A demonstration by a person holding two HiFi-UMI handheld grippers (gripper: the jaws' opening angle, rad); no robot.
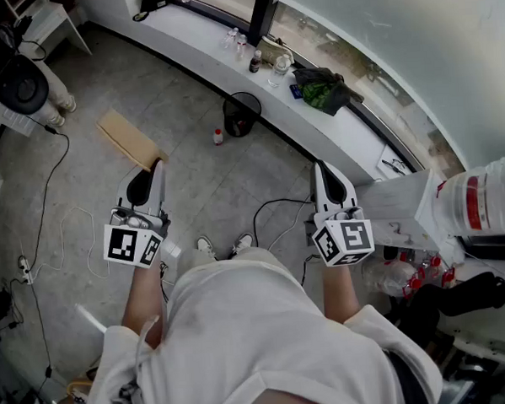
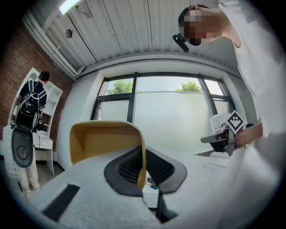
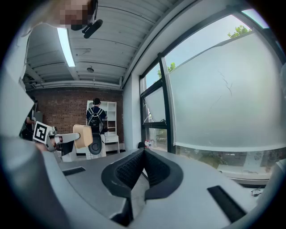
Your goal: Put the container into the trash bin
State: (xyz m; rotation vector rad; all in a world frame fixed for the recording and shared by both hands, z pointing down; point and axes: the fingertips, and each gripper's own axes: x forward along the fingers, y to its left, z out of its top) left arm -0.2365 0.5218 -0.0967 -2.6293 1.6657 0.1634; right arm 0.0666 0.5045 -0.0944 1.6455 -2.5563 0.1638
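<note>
A shallow tan container (image 1: pixel 131 137) sticks out ahead of my left gripper (image 1: pixel 157 165), which is shut on its near wall. In the left gripper view the yellowish container (image 2: pixel 105 138) rises to the left of the jaws, and its side wall is pinched in the left gripper (image 2: pixel 143 172). The black mesh trash bin (image 1: pixel 242 113) stands on the floor against the wall under the window ledge, ahead and between both grippers. My right gripper (image 1: pixel 318 163) is shut with nothing in it; its pads meet in the right gripper (image 3: pixel 143 154) view. Both are held at waist height.
A small red-capped bottle (image 1: pixel 218 137) stands on the floor beside the bin. The window ledge (image 1: pixel 351 141) carries bottles and a dark bag (image 1: pixel 323 90). Cables (image 1: pixel 46 216) trail over the floor. A white table (image 1: pixel 400 202) is at my right. A person (image 2: pixel 29 105) stands by shelves.
</note>
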